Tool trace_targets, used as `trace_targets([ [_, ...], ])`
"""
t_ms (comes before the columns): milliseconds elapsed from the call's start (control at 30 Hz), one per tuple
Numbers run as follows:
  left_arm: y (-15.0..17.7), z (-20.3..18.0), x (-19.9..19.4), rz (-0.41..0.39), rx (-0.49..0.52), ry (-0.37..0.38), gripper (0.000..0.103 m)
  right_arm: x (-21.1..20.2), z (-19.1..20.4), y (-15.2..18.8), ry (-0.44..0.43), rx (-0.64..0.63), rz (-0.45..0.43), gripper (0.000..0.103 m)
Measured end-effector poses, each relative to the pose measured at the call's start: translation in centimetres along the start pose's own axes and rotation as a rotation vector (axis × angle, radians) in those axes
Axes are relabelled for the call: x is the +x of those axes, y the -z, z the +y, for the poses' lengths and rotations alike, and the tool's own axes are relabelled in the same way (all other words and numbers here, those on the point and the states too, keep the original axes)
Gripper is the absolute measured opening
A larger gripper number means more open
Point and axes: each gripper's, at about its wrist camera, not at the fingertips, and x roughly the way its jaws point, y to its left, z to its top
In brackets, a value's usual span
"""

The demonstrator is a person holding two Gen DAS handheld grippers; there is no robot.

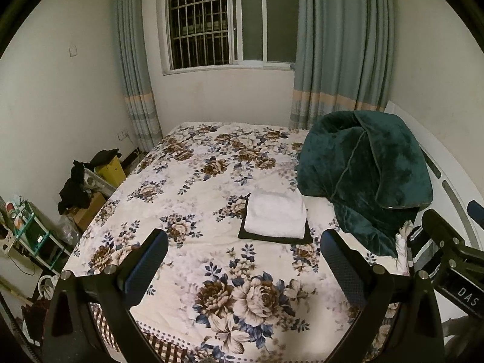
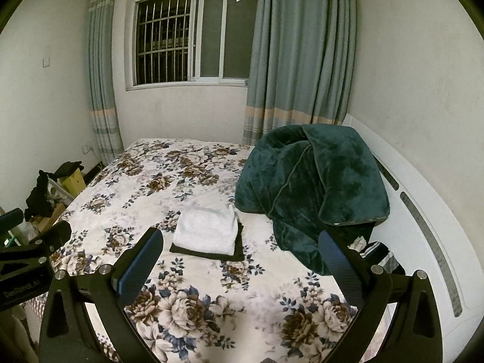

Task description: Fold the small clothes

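Note:
A folded white cloth (image 1: pixel 275 214) (image 2: pixel 206 230) lies on top of a folded black garment (image 1: pixel 273 237) (image 2: pixel 211 254) in the middle of the floral bed cover (image 1: pixel 196 187) (image 2: pixel 145 187). My left gripper (image 1: pixel 243 243) hovers open above the near part of the bed, short of the stack, with nothing between its fingers. My right gripper (image 2: pixel 240 243) is likewise open and empty, with the stack just beyond its left finger (image 2: pixel 142 260). A crumpled light cloth with stripes (image 1: pixel 405 242) (image 2: pixel 372 249) lies at the bed's right edge, partly under the green blanket.
A bulky dark green blanket (image 1: pixel 363 175) (image 2: pixel 311 187) is heaped on the right side of the bed against the white headboard (image 1: pixel 453 187) (image 2: pixel 423 227). Boxes, dark clothes and a shelf (image 1: pixel 36 230) crowd the floor left of the bed. Window and curtains stand behind.

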Motion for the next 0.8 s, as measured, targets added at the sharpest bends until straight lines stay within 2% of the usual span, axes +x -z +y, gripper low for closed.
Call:
trace_targets([
  [800, -0.85, 0.22, -0.16, -0.012, -0.003, 0.008, 0.103, 0.47, 0.24, -0.42, -0.003, -0.008, -0.002, 0.103],
])
